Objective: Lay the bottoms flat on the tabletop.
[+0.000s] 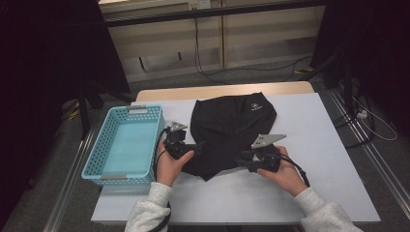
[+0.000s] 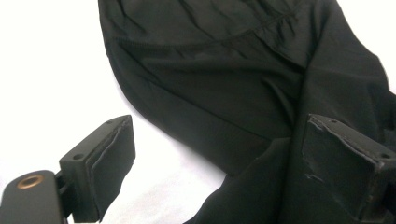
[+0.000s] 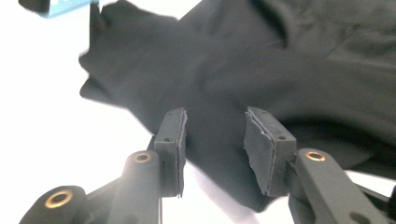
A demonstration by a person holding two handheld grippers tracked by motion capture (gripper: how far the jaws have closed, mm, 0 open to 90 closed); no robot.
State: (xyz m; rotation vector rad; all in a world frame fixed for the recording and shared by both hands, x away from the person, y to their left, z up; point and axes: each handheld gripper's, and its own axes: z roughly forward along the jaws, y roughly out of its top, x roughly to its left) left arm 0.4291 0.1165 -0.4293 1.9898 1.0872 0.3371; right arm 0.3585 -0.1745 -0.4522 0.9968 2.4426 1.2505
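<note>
A: Looking down from the high view, where does the black garment (image 1: 231, 129) lie?

B: It lies crumpled on the white table (image 1: 319, 145), near the middle, with a small white logo on its far part. The blue basket (image 1: 107, 140) stands just beside it on the left.

A: And the left hand-held gripper (image 1: 198, 145)?

B: The person's left hand (image 1: 170, 162) holds it at the garment's left edge, close to the basket. In the left gripper view its jaws stand wide apart. One pad (image 2: 112, 161) sits over bare table; the other pad (image 2: 336, 168) sits against a fold of black cloth. Nothing is pinched between them.

A: What about the right hand-held gripper (image 1: 240, 163)?

B: The right hand (image 1: 285, 171) holds it at the garment's near edge, pointing left along the table. In the right gripper view the jaws are partly apart, with a gap between the pads (image 3: 173, 140). Black cloth shows in that gap, but the pads do not press on it.

A: So neither one grips the cloth?

B: Neither one, as far as the views show.
</note>
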